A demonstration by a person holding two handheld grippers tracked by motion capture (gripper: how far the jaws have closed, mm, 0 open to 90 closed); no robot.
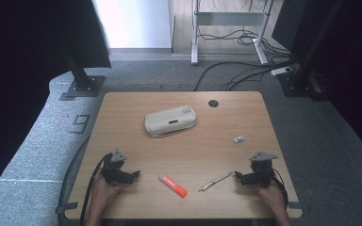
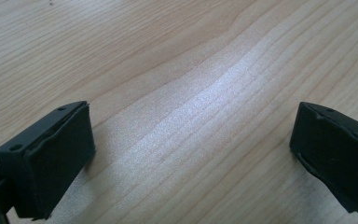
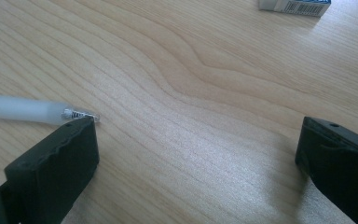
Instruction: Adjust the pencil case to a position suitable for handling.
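I hold the left gripper [image 1: 134,175] low over the light wooden table [image 1: 122,117], jaws spread wide, bare wood between them. The right gripper [image 1: 238,175] is likewise spread, empty. A translucent silver-tipped pen [image 1: 215,181] lies just beside its jaws. An orange-and-white marker [image 1: 172,185] lies between the grippers. A cream oblong case [image 1: 170,120] sits mid-table; a small white eraser [image 1: 238,139] lies to its right.
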